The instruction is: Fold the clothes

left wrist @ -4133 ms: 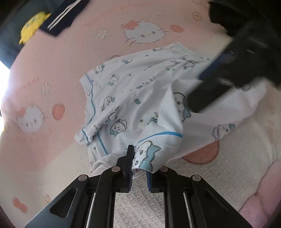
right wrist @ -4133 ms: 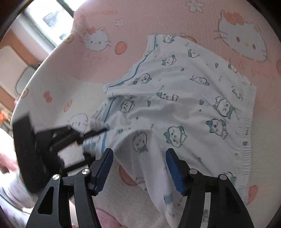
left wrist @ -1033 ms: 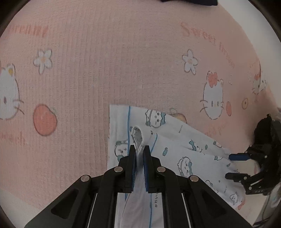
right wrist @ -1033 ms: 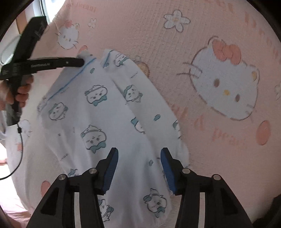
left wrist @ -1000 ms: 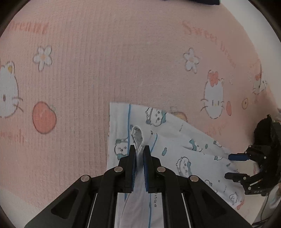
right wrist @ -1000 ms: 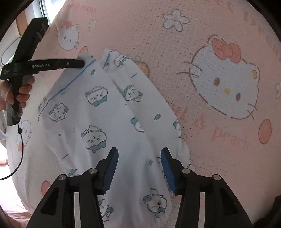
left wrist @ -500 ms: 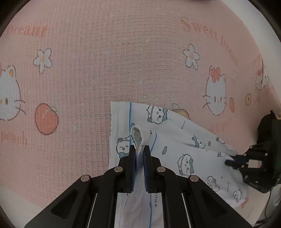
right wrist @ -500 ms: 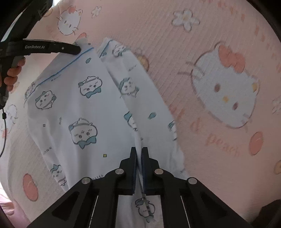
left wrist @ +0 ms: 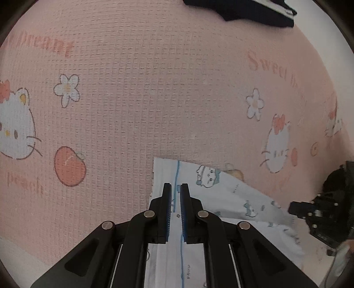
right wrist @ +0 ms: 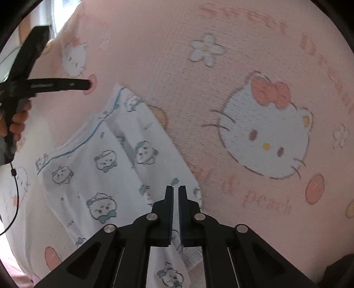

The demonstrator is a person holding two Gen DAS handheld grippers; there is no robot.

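A white garment (left wrist: 232,195) with blue piping and small cartoon prints lies folded on the pink blanket (left wrist: 154,88). My left gripper (left wrist: 176,186) is shut with nothing in it. In the right wrist view the left gripper (right wrist: 88,84) hovers just beyond the garment's far corner, clear of the garment (right wrist: 88,177). My right gripper (right wrist: 175,188) hangs over the garment's near right edge. Its jaws stand a thin slit apart and are opening, with no fold between the pads. In the left wrist view the right gripper (left wrist: 295,208) shows at the right rim.
A dark navy garment (left wrist: 243,8) with white stripes lies at the blanket's far edge. A person's hand (right wrist: 17,124) grips the left tool's handle, and a thin cable (right wrist: 13,199) trails below it. A bright window (right wrist: 55,13) is at the upper left.
The tuft of cloth that stood between my left jaws is gone, and that gripper has drawn back off the corner. My right jaws went from wide apart to nearly shut, then shifted right of the fold.
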